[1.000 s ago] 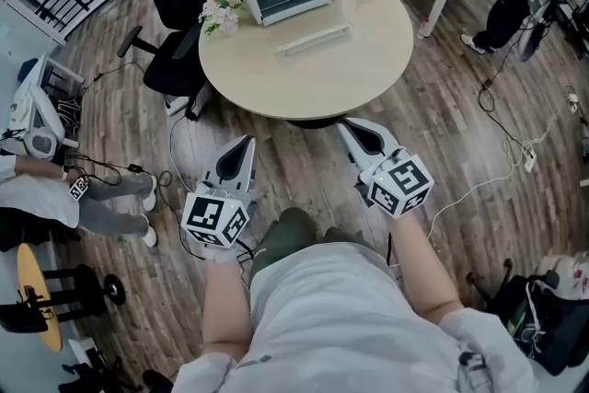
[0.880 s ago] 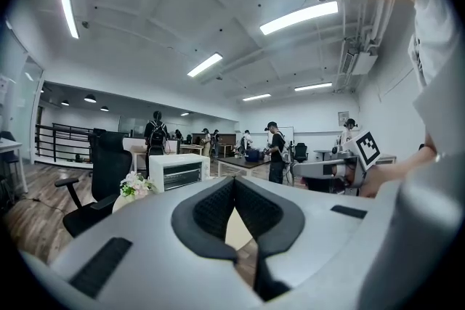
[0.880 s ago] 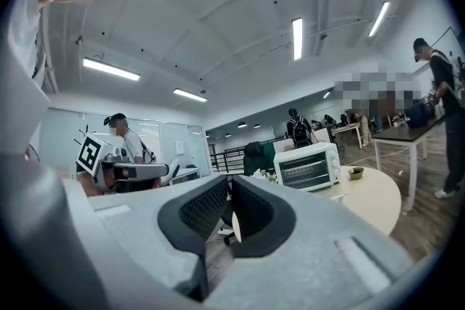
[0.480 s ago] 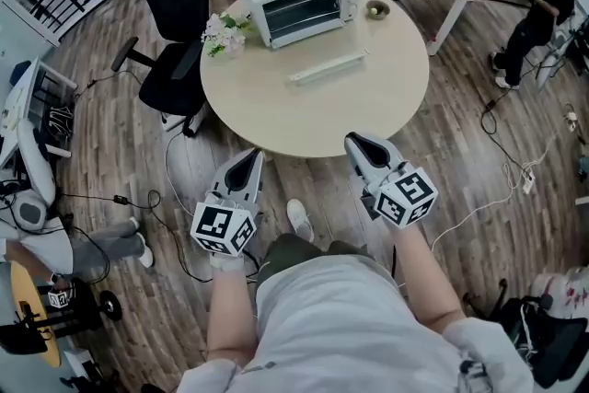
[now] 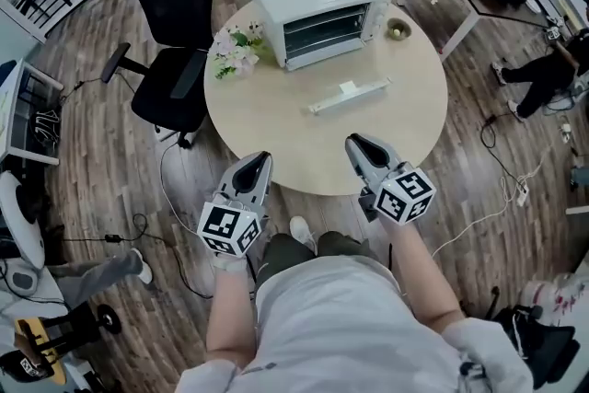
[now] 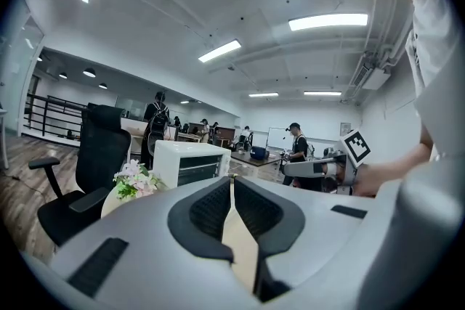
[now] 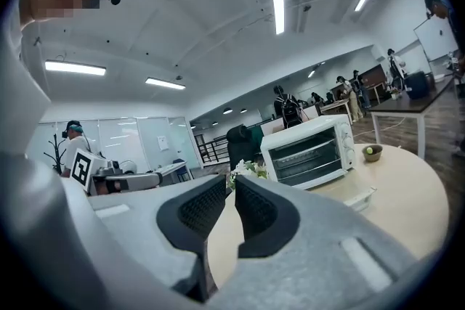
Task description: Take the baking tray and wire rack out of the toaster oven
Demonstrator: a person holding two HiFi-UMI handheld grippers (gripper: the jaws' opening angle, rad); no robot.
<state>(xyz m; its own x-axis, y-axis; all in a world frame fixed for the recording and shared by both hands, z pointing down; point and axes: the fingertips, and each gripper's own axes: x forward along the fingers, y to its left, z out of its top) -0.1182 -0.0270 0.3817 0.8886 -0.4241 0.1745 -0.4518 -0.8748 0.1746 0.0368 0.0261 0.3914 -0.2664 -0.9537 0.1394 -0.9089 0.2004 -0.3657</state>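
The toaster oven [image 5: 322, 9] stands on the far side of the round table [image 5: 276, 152], well ahead of both my claws. Its glass door [image 5: 329, 30] is shut, so the baking tray and wire rack must be inside; I cannot tell them apart through the glass. My left claw [image 5: 261, 161] is pressed together and empty. My right claw [image 5: 355, 144] has just been opening to a thin gap, with nothing in it. Both hover at the near table edge. I judge this to be the approach; next I must reach across and swing that door down.
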